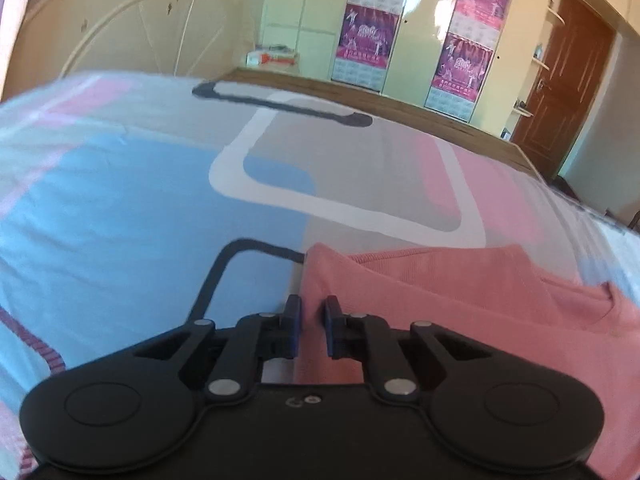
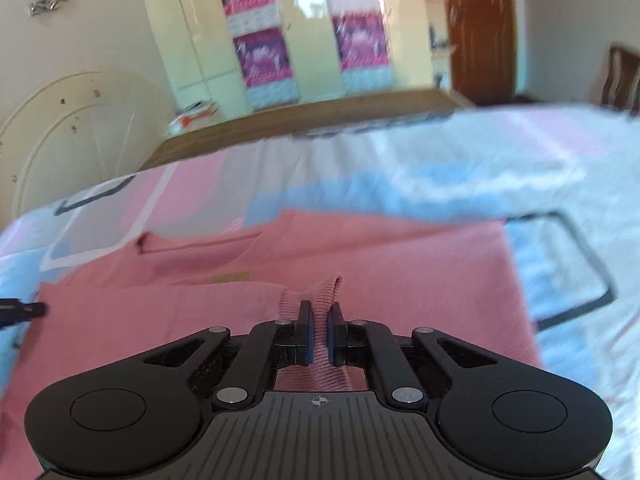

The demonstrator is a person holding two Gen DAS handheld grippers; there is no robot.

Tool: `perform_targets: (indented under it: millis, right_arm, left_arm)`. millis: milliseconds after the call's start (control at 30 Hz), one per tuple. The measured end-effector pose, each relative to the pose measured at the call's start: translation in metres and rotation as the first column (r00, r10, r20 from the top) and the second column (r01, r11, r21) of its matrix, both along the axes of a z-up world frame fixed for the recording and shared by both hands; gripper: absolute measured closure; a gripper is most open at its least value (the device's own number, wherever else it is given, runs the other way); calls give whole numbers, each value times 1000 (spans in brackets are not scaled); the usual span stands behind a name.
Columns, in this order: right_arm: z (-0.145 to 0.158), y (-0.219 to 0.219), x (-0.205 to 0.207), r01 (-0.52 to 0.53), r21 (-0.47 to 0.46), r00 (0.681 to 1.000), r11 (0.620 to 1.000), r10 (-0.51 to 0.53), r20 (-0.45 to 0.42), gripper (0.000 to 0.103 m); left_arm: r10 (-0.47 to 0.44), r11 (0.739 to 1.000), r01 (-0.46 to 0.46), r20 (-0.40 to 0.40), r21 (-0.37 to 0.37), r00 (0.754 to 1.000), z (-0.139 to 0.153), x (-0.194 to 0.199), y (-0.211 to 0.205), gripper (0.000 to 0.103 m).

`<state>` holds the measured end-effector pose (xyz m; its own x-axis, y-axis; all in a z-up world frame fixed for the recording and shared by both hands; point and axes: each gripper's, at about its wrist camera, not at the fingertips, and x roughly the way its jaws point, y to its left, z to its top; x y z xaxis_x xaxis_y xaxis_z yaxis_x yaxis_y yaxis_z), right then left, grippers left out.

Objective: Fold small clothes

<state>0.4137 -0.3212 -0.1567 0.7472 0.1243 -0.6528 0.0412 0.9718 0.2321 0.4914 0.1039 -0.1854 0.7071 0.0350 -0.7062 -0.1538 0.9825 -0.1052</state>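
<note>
Ribbed pink fabric is pinched between the pads of the right hand-held gripper (image 2: 319,326), a small fold of it standing up just past the fingertips. That hold looks meant to lift an edge, probably a cuff or hem, so it can be carried across the garment. The left hand-held gripper (image 1: 313,320) sits at the garment's side edge with its jaws nearly together; the edge runs right at the gap, and I cannot tell whether any cloth is caught. It may be there to pin that side while the other folds. The pink garment (image 2: 400,272) lies spread flat on the bed (image 1: 140,200), over a bedsheet patterned in blue, pink and grey.
</note>
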Motion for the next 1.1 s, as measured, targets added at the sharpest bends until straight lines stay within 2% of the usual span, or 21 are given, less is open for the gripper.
perform_targets:
  millis: [67,100,300,367,433,467,567,667,733,800,867,1100]
  right_arm:
    - [-17,3,7,-16,-27,997,999,14,-70,97]
    - [-18,3,8,-9,-31,998,999,7,-63,97]
    - [-1,-9,1,61,27,998,998,-60,-18,96]
    - [11,-10,-6,59,30,998,998,-59,15,96]
    - [21,-9,-11,51,47,998,998,-53,43,94]
    - [25,-6,-12,42,58,998,997,-45,50,93]
    - [28,9,-12,-14,96,999,995,10,36,92]
    - [22,31,-17,-77,80,997,994,77,1,92]
    - [12,40,-22,-108,63,993,992,110,-40,92]
    - [0,43,-26,-118,5,990,993,118,-79,92]
    - [-10,39,-31,-132,-43,989,990,129,-75,93]
    - [-3,37,-43,-121,-40,991,992,118,-69,92]
  left_arm:
    - [3,1000,-3,1,20,1000,-5,1,-3,90]
    - [10,1000,-10,-4,19,1000,-3,2,-3,90]
    - [19,998,-19,0,54,1000,15,-11,-5,71]
    - [3,998,-4,18,58,1000,24,-22,-8,52]
    - [-28,998,26,45,63,999,33,-38,-15,40]
    - [-54,996,50,59,69,997,38,-47,-23,37]
    - [-134,989,131,42,71,990,40,-66,-47,36]
    - [-190,981,190,-1,40,982,31,-85,-69,36]
    - [-217,974,218,-28,57,976,19,-97,-80,36]
    - [-220,971,225,-68,81,973,5,-102,-82,36]
    - [-222,970,225,-44,89,974,-2,-107,-78,33]
    - [-190,980,194,-64,53,980,12,-110,-77,35]
